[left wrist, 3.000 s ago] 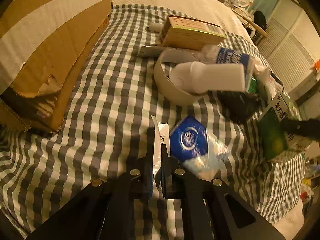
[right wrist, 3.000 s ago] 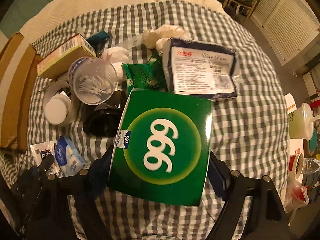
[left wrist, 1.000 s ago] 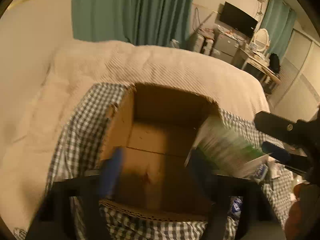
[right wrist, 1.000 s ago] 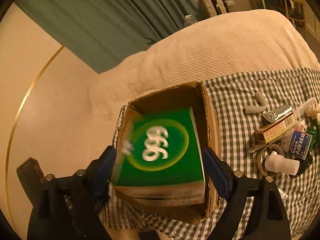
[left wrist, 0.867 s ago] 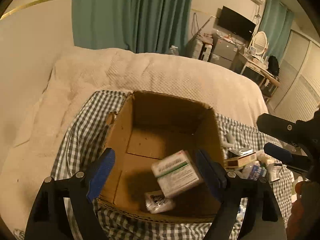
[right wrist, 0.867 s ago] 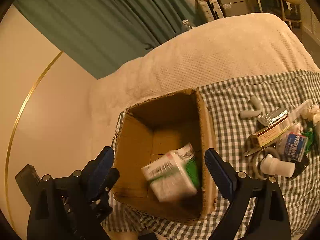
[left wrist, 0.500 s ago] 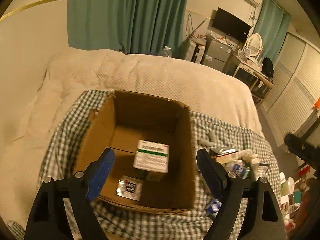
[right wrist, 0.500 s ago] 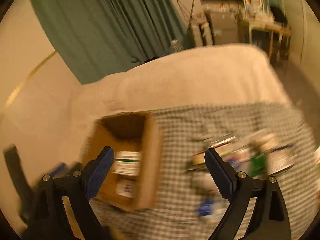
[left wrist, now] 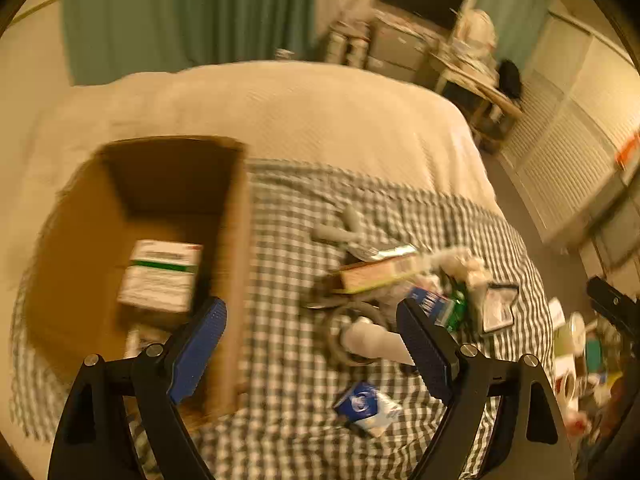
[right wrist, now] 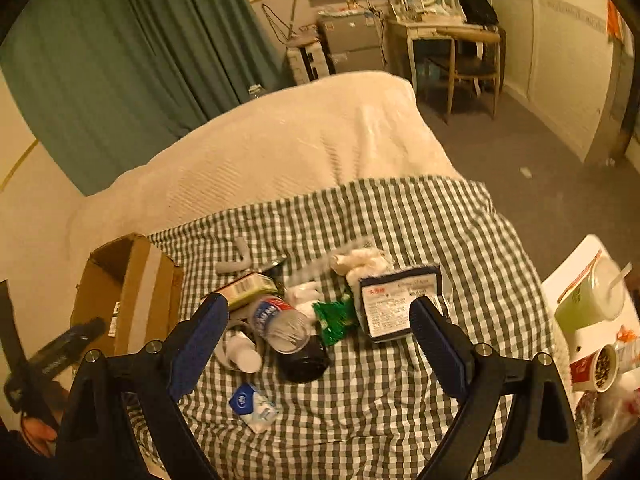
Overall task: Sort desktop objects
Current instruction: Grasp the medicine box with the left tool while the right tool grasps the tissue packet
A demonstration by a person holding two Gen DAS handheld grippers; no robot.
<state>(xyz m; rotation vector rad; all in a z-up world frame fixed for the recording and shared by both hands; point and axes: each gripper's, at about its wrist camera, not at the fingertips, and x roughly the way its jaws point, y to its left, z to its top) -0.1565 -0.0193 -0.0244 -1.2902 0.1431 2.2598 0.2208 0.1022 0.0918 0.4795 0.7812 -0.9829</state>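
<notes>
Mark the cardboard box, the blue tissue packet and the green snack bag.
cardboard box [left wrist: 236, 240], left wrist view, on its right wall
blue tissue packet [right wrist: 244, 400], right wrist view, on the blue printed end
green snack bag [right wrist: 334, 316], right wrist view, on the middle of the crinkled face

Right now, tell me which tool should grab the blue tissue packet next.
Probably the left tool. Both are open and empty, but in its view the blue tissue packet lies between its fingers just ahead; the right tool frames the pile beyond, with the packet low and left.
</notes>
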